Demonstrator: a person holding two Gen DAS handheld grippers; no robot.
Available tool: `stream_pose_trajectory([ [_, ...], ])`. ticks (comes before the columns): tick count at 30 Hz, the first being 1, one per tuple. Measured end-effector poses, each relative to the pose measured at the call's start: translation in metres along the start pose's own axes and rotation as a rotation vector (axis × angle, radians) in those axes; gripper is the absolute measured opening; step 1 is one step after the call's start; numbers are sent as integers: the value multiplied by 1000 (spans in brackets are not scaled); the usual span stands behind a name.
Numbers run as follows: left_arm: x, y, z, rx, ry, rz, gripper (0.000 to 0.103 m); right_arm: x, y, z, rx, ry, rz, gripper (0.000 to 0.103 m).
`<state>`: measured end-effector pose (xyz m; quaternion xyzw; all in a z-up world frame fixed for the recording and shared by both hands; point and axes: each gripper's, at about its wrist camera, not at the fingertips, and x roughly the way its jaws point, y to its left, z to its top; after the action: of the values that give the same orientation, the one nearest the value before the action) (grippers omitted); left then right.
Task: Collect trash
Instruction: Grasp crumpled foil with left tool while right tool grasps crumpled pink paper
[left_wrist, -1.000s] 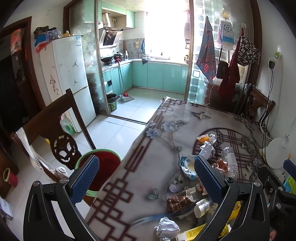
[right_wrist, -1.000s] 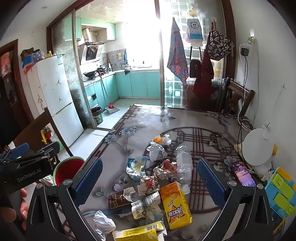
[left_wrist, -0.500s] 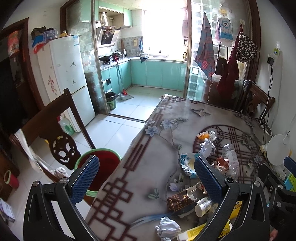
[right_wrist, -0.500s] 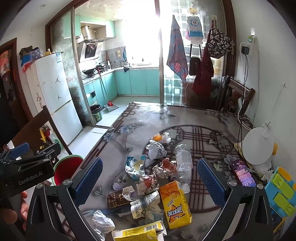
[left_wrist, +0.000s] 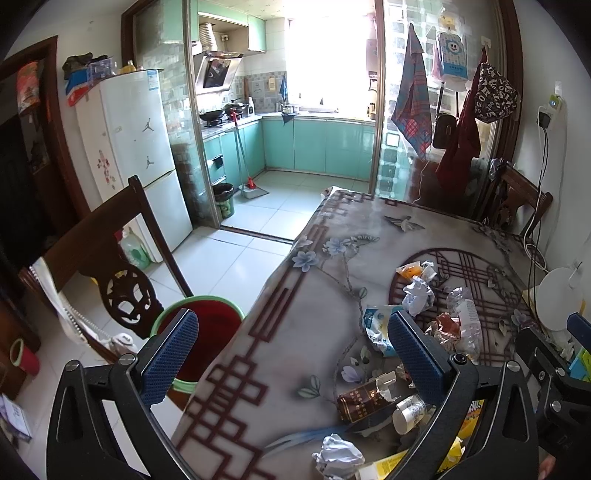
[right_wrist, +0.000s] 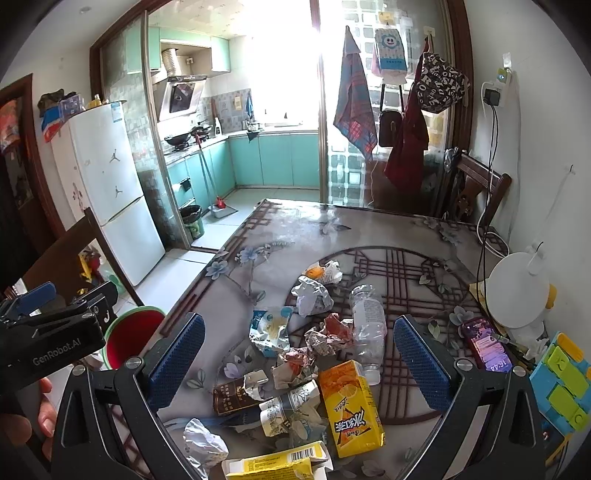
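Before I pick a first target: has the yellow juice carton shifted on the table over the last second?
No. The yellow juice carton lies beside the clear plastic bottle, as before; only the camera view drifted slightly.

**Two wrist cameras above a littered dining table**

The left wrist view looks forward from over the near left edge of the patterned glass-topped table, taking in a red, green-rimmed bucket on the floor. The right wrist view sits further right, looking down closely on the table. Both face the turquoise kitchen and share the pile of crumpled wrappers.
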<state>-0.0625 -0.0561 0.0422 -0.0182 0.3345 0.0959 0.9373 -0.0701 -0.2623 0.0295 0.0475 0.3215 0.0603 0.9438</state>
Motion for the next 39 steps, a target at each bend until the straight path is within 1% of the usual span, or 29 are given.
stream_pose_trajectory([
  [3, 3, -1, -1, 3, 4, -1, 103, 4, -2, 0, 1, 7, 1, 103],
  [5, 4, -3, -1, 17, 7, -22, 103, 7, -5, -2, 0, 17, 10, 103],
  [7, 7, -5, -4, 58, 27, -90, 103, 10, -11, -1, 2, 34, 6, 103],
  [8, 11, -6, -10, 98, 57, -143, 103, 10, -15, -2, 1, 39, -1, 103],
  [9, 15, -9, -15, 132, 86, -176, 103, 12, -21, -4, 0, 48, -8, 103],
  [10, 22, -11, -26, 183, 135, -212, 103, 14, -30, -8, -2, 64, -16, 103],
  [12, 35, -16, -49, 245, 237, -244, 103, 17, -42, -15, -1, 91, -39, 103],
  [14, 54, -17, -80, 241, 362, -277, 103, 20, -49, -22, 0, 116, -55, 103],
  [16, 79, -21, -113, 222, 505, -302, 100, 27, -58, -32, 7, 159, -51, 103],
  [17, 88, -24, -124, 214, 542, -305, 90, 29, -61, -35, 11, 175, -45, 103],
  [18, 99, -26, -137, 208, 588, -294, 74, 34, -64, -41, 21, 206, -22, 103],
  [19, 109, -27, -147, 197, 627, -296, 72, 37, -66, -45, 29, 228, -1, 103],
  [20, 115, -26, -152, 143, 649, -367, 68, 39, -67, -47, 33, 241, 12, 102],
  [21, 121, -27, -155, 99, 688, -401, 46, 41, -68, -50, 36, 255, 29, 102],
  [22, 125, -29, -157, 90, 715, -400, 40, 45, -69, -53, 36, 270, 46, 102],
  [25, 121, -33, -149, 114, 661, -382, 40, 57, -66, -54, 26, 294, 89, 102],
  [28, 117, -24, -134, 79, 622, -371, 39, 76, -52, -46, -14, 302, 149, 100],
  [30, 115, -18, -123, 57, 576, -346, 39, 95, -38, -42, -59, 322, 177, 94],
  [31, 112, -14, -116, 47, 555, -334, 39, 111, -29, -41, -86, 346, 194, 87],
  [32, 113, -11, -113, 40, 540, -325, 39, 125, -22, -40, -98, 370, 199, 78],
  [34, 109, -6, -107, 30, 508, -296, 39, 151, -15, -41, -108, 424, 204, 66],
  [37, 101, 6, -100, 26, 471, -254, 40, 189, -10, -52, -108, 520, 202, 65],
  [39, 97, 19, -94, 17, 453, -232, 40, 201, -8, -57, -109, 546, 209, 63],
])
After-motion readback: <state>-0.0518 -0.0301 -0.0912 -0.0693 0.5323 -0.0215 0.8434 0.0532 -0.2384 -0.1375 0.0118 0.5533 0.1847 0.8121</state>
